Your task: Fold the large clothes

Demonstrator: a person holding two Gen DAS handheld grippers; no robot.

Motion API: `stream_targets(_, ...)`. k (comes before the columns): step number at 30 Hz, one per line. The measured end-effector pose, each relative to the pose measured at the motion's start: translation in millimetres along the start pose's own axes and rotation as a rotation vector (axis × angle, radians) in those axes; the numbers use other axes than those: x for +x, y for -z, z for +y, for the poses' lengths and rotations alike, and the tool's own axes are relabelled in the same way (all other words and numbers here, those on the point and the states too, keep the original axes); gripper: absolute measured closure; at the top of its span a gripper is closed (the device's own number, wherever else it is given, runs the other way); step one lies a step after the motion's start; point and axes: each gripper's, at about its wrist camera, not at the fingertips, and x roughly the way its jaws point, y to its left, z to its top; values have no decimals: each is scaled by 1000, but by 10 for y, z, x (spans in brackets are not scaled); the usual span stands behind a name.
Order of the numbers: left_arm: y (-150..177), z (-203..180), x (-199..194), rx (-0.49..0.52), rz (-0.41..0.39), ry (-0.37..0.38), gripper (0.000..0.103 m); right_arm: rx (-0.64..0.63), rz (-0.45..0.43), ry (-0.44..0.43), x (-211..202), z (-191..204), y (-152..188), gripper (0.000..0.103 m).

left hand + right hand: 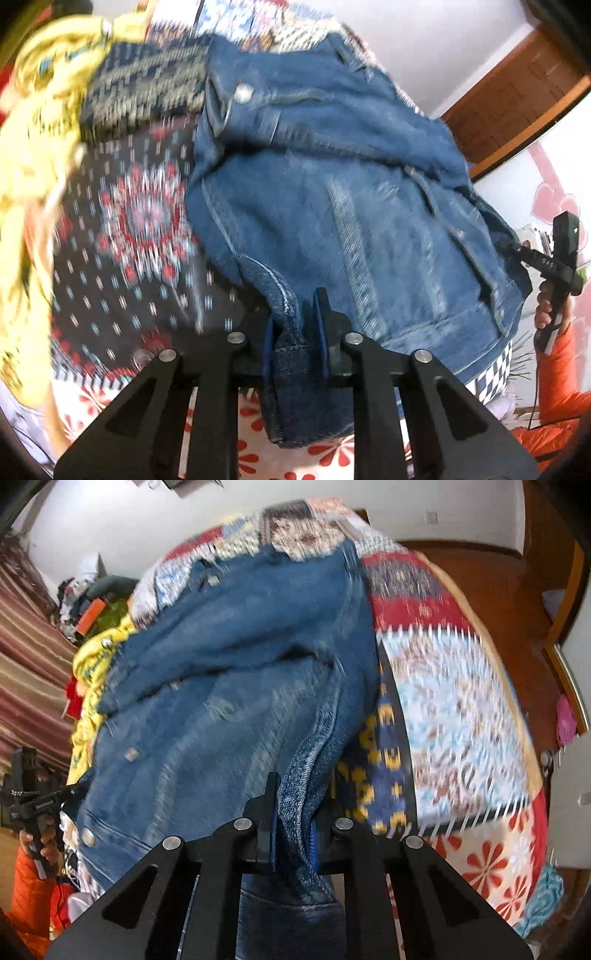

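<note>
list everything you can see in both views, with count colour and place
denim jacket: 1, blue, spread on the bed, near edge pinched at two spots
patchwork bedspread: 1, multicolour, under the jacket
yellow garment: 1, yellow, bunched beside the jacket, away from the right claw
wooden door: 1, brown, in the far wall
striped curtain: 1, red-brown, room edge
left claw: 1, black, shut on jacket edge
right claw: 1, black, shut on jacket edge
orange sleeve: orange, behind left claw

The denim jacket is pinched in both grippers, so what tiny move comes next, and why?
Probably lift both edges together. The left gripper and right gripper are each shut on the jacket, which lies rumpled on the bedspread, so it needs raising before a fold.
</note>
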Motion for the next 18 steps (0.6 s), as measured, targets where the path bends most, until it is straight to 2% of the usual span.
stream_targets(7,-709,-145,-458,8,-167,62,88,-57,-120,-32,-261,184,-453,93)
stream_targets(12,-1230,-56,-806,-13,-276,94,88,-61,-204,-32,-368,291,-900,93)
stream_targets(15,-1588,78,-814,-56,-307,77,88,-15,-251,-31,-338,238,-1273,93)
stream_targets(18,-1928,292,-660,-123,-313,65,88,37,-270,-15,-182,153,-1596,93)
